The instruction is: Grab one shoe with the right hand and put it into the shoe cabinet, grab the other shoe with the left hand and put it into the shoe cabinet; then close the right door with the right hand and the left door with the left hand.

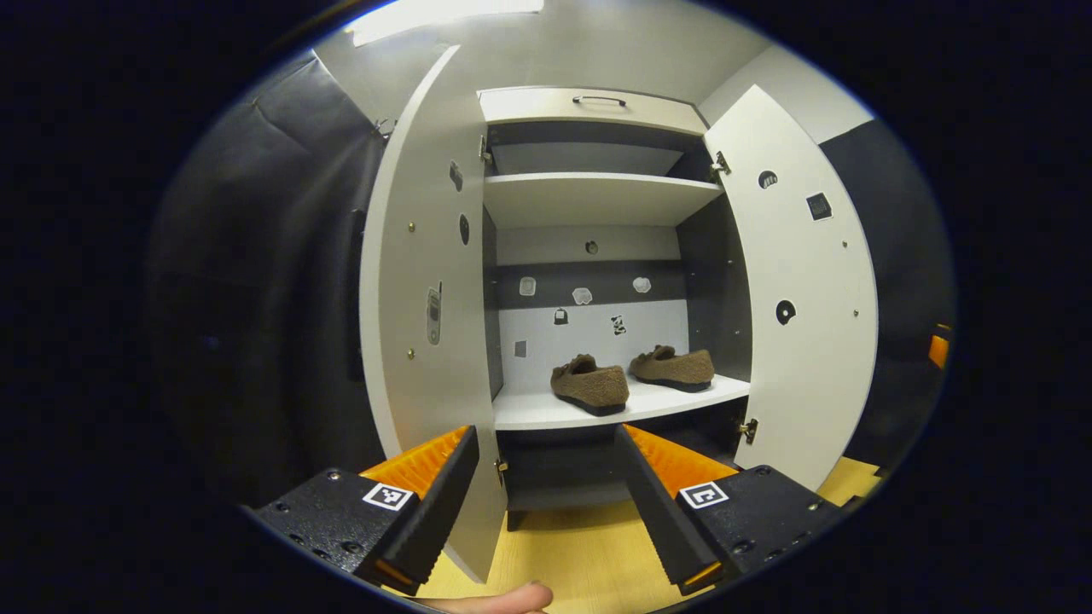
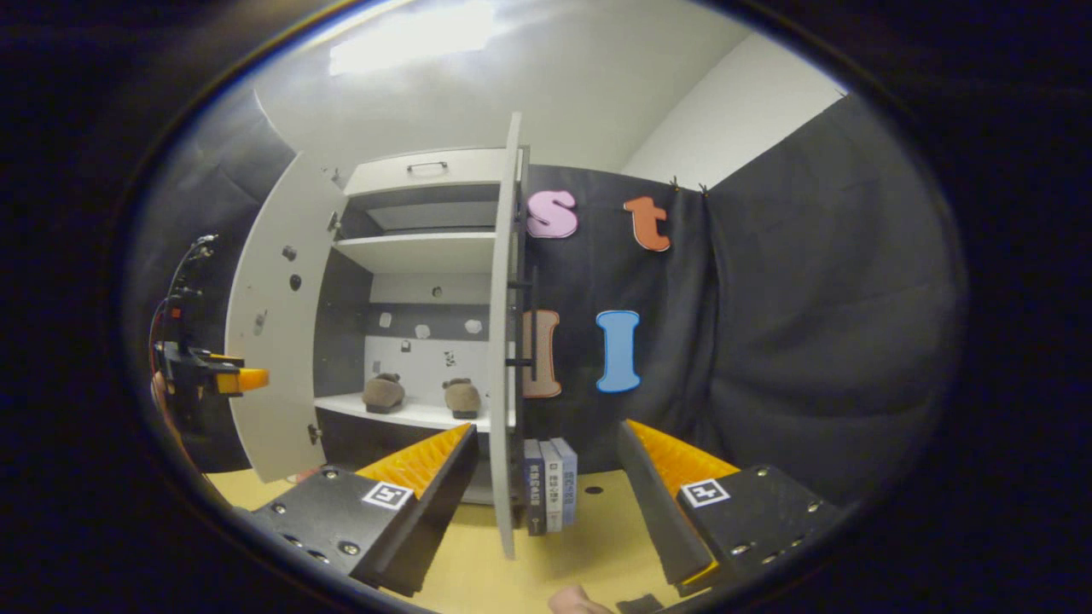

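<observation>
A: Both shoes are in already. 1 shoe [image 1: 590,384] sits near the front of the white shelf [image 1: 546,414], the other shoe [image 1: 674,367] to its right and farther back, well apart from either tool.

B: So the step in hand is the doors?

A: I'd say so. The right door [image 2: 505,341] stands wide open, edge-on just ahead of the right gripper [image 2: 546,477], whose fingers are spread with nothing between them. It would need to get to the door's outer, right face and push it toward the cabinet.

B: And the left?

A: The left gripper [image 1: 546,477] is spread too, empty, with the left door [image 1: 418,281] open at its left. That one comes after.
</observation>
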Action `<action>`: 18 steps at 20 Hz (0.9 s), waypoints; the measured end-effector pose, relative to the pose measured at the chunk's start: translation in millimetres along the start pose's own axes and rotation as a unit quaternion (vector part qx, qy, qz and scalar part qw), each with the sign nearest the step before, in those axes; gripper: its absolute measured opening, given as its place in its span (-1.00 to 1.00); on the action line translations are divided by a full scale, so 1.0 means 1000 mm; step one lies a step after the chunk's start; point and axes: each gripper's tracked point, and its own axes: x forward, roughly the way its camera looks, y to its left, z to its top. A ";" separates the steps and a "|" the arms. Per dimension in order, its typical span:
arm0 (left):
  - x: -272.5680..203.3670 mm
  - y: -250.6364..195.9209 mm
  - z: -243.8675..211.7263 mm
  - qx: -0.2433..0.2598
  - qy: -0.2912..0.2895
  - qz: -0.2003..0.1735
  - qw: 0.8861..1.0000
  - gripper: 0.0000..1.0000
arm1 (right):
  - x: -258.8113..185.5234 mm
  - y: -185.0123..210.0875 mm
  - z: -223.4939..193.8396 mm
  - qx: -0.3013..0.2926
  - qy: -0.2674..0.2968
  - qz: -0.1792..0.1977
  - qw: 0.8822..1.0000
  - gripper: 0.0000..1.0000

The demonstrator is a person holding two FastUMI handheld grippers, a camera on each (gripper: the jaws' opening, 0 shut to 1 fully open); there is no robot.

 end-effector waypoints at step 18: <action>-0.085 0.004 -0.011 -0.040 -0.047 -0.042 0.997 0.94 | 0.185 -0.108 0.019 0.012 0.061 0.009 0.998 0.96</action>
